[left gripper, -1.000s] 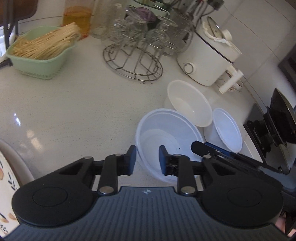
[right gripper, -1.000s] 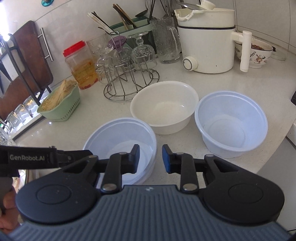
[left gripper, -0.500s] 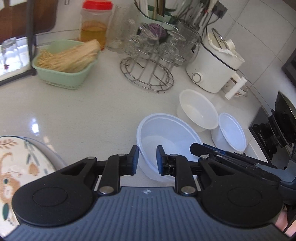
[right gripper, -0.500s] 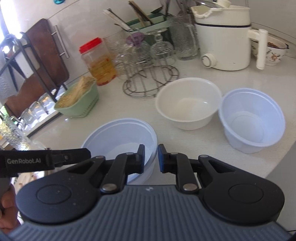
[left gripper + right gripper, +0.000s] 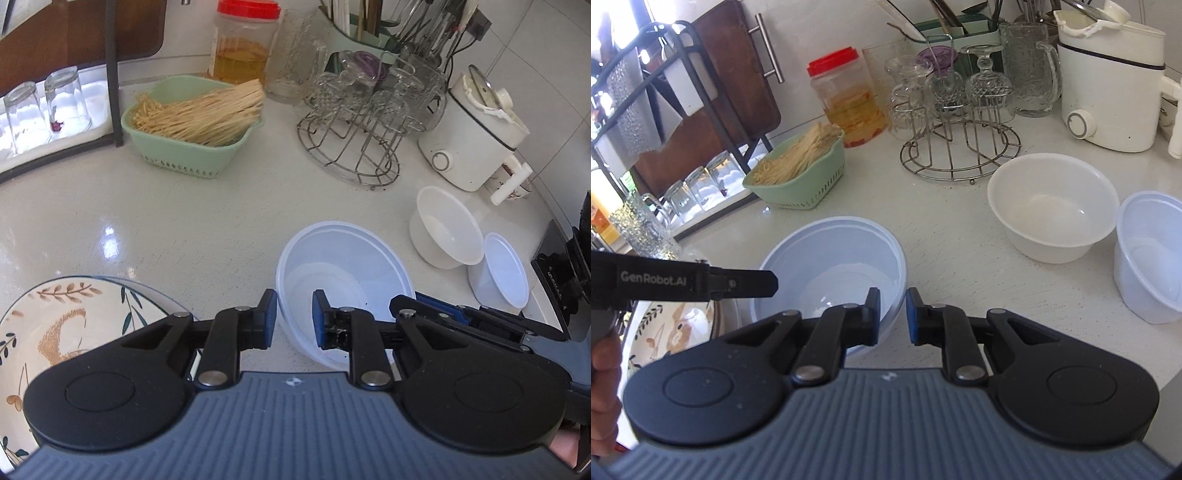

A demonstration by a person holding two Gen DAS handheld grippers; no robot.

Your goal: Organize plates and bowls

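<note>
The left gripper (image 5: 294, 312) grips the near-left rim of the big translucent bowl (image 5: 343, 266), and the right gripper (image 5: 892, 314) grips its near-right rim (pads nearly closed on the thin wall). The bowl is near the worktop's (image 5: 147, 221) front edge, beside a patterned plate (image 5: 55, 325). A white bowl (image 5: 1052, 206) and a small translucent bowl (image 5: 1148, 258) stand toward the right edge.

Three bowls (image 5: 831, 266) on the counter (image 5: 945, 236) (plate (image 5: 55, 325) left of them).
</note>
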